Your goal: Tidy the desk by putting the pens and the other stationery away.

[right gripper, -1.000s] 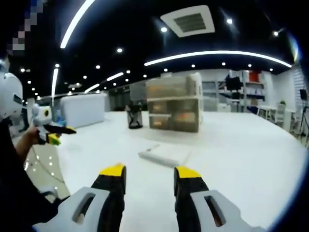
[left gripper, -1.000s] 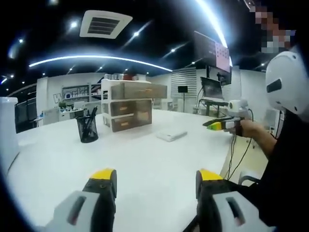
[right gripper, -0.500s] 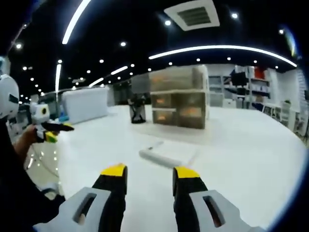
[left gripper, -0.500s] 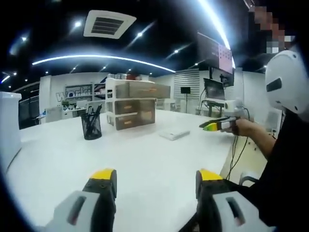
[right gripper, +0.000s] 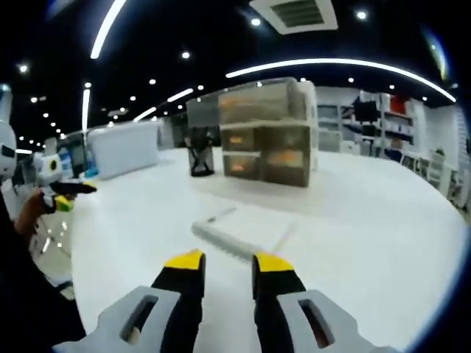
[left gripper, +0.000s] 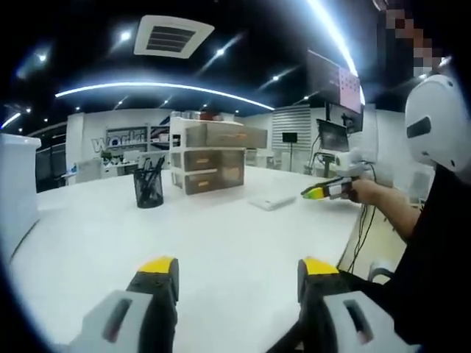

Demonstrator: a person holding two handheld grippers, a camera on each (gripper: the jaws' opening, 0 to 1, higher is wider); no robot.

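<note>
While both grippers hang above the white desk [left gripper: 221, 243], nothing is between either pair of jaws.

Nearest in the left gripper view, the left gripper [left gripper: 237, 273] rises from 6 o'clock with its yellow-tipped jaws spread wide and bare desk between them. Farther off, at about 10 o'clock, stands a black mesh pen cup [left gripper: 149, 187] with dark pens leaning out of its top. Just beside it, toward 11 o'clock, sits a drawer unit [left gripper: 213, 158] of translucent stacked drawers; what is in them I cannot tell. A flat white case [left gripper: 272, 201] lies on the desk near 1 o'clock, apart from the drawers. At 3 o'clock the person's hand holds the right gripper out over the desk edge.

From the right gripper view, the right gripper [right gripper: 227, 263] has its jaws only a little apart, holding nothing. Just past its tips, at 12 o'clock, lies the flat white case [right gripper: 224, 237], blurred; whether the tips touch it I cannot tell. Beyond that stands the drawer unit [right gripper: 268, 136], with the pen cup [right gripper: 201, 153] beside it at 11 o'clock. At 9 o'clock the other hand holds the left gripper [right gripper: 62, 195].
</note>
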